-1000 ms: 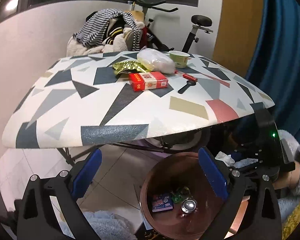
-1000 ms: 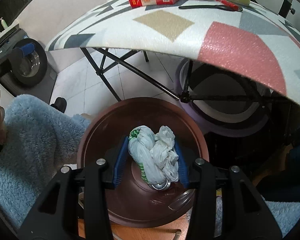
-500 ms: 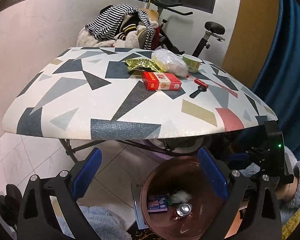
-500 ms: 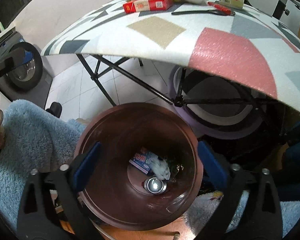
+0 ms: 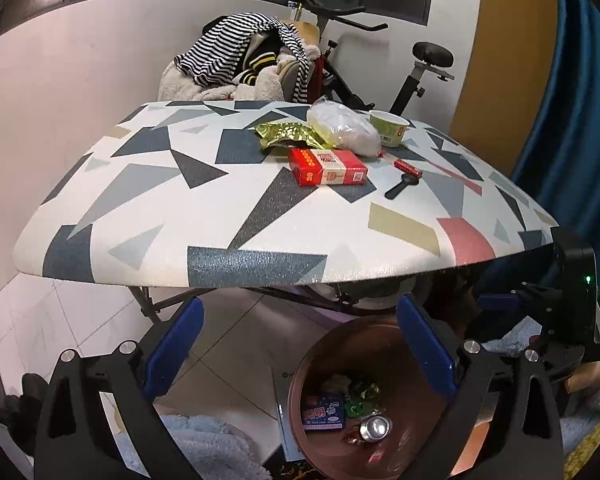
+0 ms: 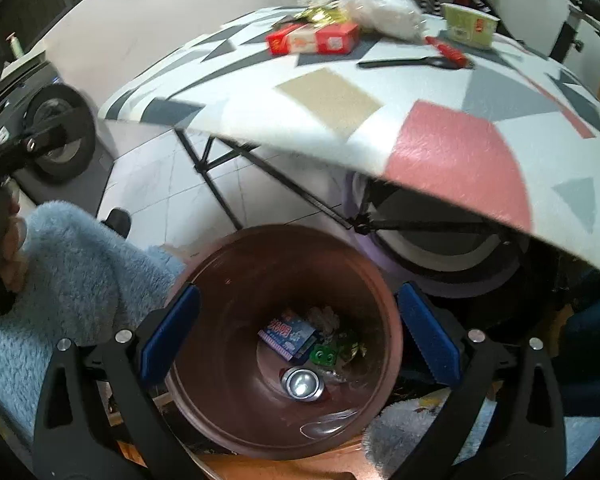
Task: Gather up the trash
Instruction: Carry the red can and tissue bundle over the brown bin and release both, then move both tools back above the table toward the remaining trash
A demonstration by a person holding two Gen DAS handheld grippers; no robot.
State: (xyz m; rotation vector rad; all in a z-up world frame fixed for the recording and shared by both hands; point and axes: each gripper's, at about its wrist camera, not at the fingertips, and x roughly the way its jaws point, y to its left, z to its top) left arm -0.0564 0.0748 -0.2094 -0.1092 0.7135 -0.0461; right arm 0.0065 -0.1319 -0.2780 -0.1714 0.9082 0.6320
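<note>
the bin [image 6: 284, 436] stood below the table [image 5: 220, 216] edge so trash could drop in. on the table, beyond the bin, remained the red box [image 5: 327, 166]. left gripper [image 5: 300, 356] and right gripper [image 6: 296, 340] gaped wide, empty, over the bin.

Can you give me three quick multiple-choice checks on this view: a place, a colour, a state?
1. Where is the drink can?
A. on the table
B. at the bottom of the brown bin
C. on the floor

2. What colour is the box on the table?
A. red
B. green
C. black

3. How is the right gripper?
A. shut on tissue
B. open and empty
C. shut on nothing

Key: 1 B, the can lies among the trash inside; 2 A, red with a white panel; 3 B, blue pads wide apart over the bin.
</note>
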